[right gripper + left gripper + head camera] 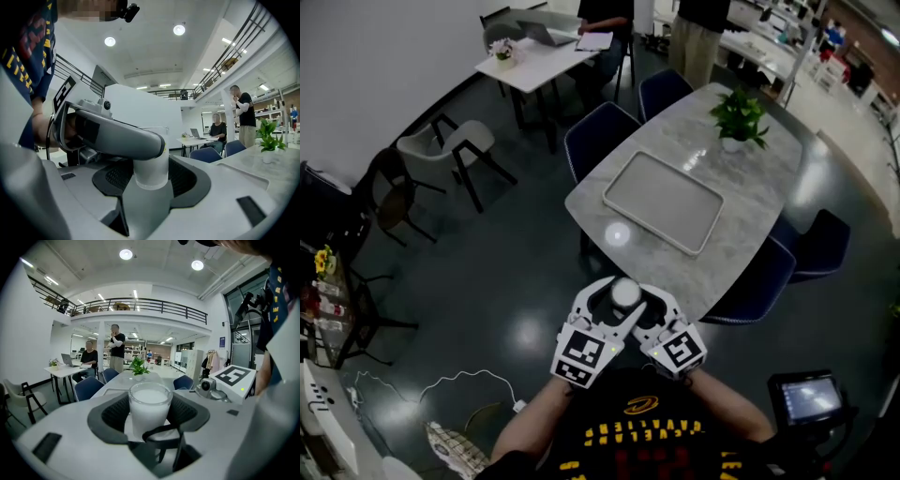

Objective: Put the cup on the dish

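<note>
We are clamping both the left gripper [150, 411] and right gripper [151, 176] on a frosted white glass cup [624, 292], apart from the grey rectangular dish [664, 202], one jaw hiding the cup's top.

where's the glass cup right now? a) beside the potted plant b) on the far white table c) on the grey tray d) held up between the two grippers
d: the cup sits clamped between the left gripper and right gripper, over the floor; nothing lies on the tray.
</note>
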A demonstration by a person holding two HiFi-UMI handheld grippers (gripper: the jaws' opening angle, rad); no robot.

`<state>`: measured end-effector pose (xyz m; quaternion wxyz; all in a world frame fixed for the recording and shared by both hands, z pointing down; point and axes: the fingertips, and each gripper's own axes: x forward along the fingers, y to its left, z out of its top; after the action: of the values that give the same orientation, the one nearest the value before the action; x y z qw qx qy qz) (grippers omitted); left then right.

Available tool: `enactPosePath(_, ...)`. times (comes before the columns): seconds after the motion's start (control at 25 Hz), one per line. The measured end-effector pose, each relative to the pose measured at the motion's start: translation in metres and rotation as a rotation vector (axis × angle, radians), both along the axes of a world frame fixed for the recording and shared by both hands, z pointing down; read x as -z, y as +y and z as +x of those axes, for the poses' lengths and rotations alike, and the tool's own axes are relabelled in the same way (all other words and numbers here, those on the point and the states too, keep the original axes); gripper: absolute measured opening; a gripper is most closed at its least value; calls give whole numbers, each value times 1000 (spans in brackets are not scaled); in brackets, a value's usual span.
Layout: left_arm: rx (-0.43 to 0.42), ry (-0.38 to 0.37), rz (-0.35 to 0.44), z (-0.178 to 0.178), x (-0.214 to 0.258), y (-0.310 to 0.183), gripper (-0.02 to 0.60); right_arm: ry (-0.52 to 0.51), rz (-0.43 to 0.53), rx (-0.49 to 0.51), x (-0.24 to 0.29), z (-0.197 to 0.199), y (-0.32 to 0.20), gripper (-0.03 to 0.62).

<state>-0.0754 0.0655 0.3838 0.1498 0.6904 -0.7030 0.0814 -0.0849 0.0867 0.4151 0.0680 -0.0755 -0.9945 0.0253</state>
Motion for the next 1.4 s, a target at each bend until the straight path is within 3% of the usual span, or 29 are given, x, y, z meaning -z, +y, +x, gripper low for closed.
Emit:
enactPosePath(0.6, -71, 56, -31, -125, -22, 16, 267, 89, -31, -67, -23, -124, 16, 239)
enactPosePath(0.88, -110, 68, -10, -138, -19, 14, 267, 131, -9, -102, -20, -139, 14, 239)
enactPosePath(1.4, -183, 29, -38, -149, -24, -22, 267, 107, -23, -175, -24, -152, -23, 239)
